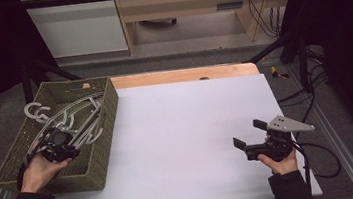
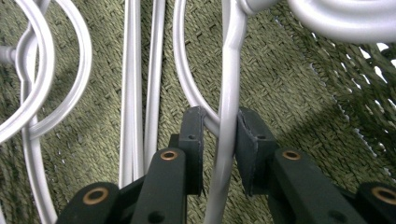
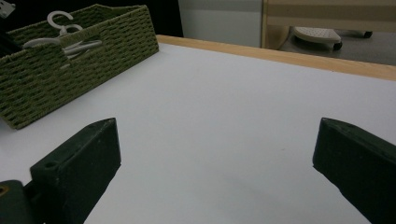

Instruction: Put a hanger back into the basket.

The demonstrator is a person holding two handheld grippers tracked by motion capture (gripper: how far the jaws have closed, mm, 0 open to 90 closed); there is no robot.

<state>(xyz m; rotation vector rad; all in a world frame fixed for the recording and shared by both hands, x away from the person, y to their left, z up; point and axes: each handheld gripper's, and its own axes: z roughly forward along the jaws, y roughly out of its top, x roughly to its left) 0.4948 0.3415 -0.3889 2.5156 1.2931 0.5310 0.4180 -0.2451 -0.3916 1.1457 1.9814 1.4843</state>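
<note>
Your left gripper (image 2: 219, 140) has its jaws clenched on one hanger (image 2: 229, 93) inside the basket (image 1: 108, 117); its bar runs lengthwise between them. Your right gripper (image 1: 249, 134), jaws released, waits well apart over the bench (image 1: 183, 129)

floor: grey carpet (image 1: 200, 56) | furniture: light wood cabinet (image 1: 188, 2) | surroundings: dark

White table top (image 1: 189, 143) with wooden far edge, wooden furniture (image 1: 184, 8) behind, black cables (image 1: 263, 16) beside it
</note>
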